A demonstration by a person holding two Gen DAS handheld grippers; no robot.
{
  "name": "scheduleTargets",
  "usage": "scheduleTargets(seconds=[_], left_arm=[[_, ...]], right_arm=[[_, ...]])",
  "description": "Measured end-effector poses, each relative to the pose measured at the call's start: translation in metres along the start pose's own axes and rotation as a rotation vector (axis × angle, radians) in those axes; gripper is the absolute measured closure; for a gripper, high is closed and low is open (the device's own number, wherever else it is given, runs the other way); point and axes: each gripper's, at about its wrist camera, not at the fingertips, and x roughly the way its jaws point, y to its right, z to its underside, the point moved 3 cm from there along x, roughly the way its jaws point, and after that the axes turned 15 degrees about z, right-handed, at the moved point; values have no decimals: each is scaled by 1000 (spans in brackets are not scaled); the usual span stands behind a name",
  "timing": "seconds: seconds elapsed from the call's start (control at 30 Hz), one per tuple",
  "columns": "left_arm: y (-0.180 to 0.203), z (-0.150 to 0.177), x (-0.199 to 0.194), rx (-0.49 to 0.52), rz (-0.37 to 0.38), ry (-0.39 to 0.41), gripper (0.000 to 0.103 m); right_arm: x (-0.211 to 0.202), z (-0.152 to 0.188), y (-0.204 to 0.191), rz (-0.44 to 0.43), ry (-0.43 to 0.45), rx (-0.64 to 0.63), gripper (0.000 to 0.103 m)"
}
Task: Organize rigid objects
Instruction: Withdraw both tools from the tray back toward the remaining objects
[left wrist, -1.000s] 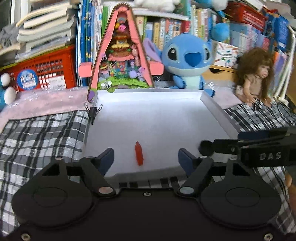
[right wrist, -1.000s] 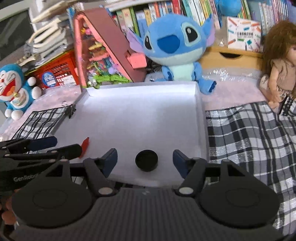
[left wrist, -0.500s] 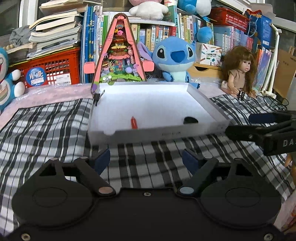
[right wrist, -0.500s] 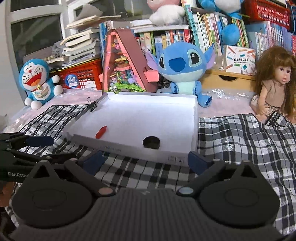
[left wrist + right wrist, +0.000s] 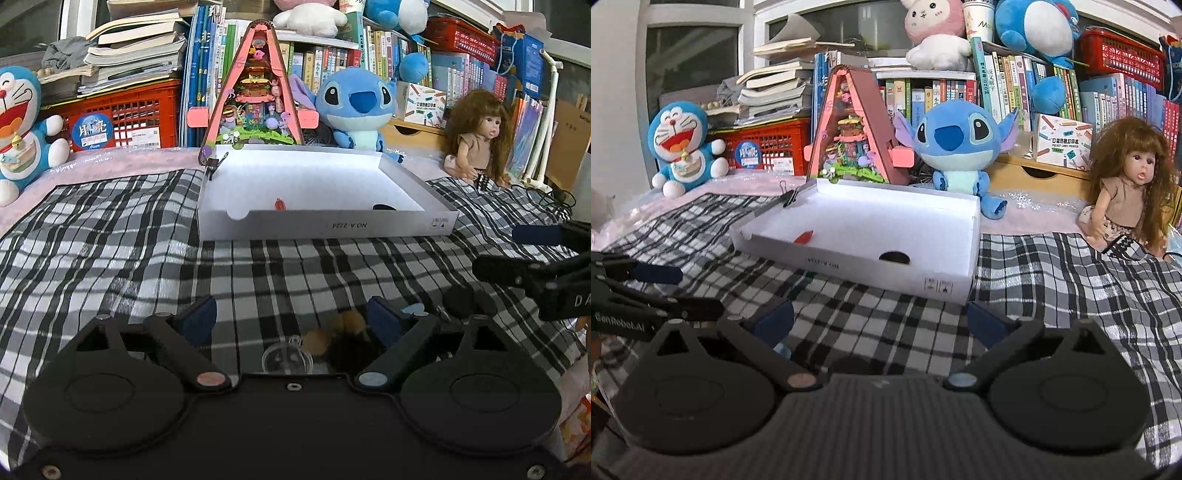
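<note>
A shallow white box [image 5: 325, 225] [image 5: 897, 273] lies on the checked cloth. Inside it are a small red piece [image 5: 279, 204] [image 5: 804, 237] and a black disc [image 5: 384, 207] [image 5: 894, 257]. My left gripper [image 5: 291, 319] hovers over the cloth well in front of the box, its jaws opening, nothing pressed between them. Low between its fingers lie a clear suction cup [image 5: 287, 356] and brownish bits [image 5: 347, 321]. My right gripper [image 5: 882, 319] is open and empty, also short of the box. Each gripper shows at the edge of the other's view.
A binder clip [image 5: 788, 197] grips the box's far left corner. Behind the box stand a pink triangular toy house [image 5: 258, 85], a blue plush [image 5: 356, 107], a doll [image 5: 476, 136], another blue plush [image 5: 683, 147] and a red crate [image 5: 122, 118]. Dark round pieces [image 5: 458, 301] lie on the cloth.
Both grippers have drawn back from the box, leaving the red piece and the black disc inside. The right jaws have widened. Small objects on the cloth have come into the left wrist view.
</note>
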Motion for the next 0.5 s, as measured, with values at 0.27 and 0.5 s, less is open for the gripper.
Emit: scheduleTargets(seconds=[0.27, 0.5], left_arm=[[2, 9, -6, 16, 12, 18, 15], [4, 18, -11, 33, -8, 32, 15]], right_arm=[[-4, 17, -1, 17, -3, -40, 0], [-8, 29, 4, 36, 1, -40, 0]])
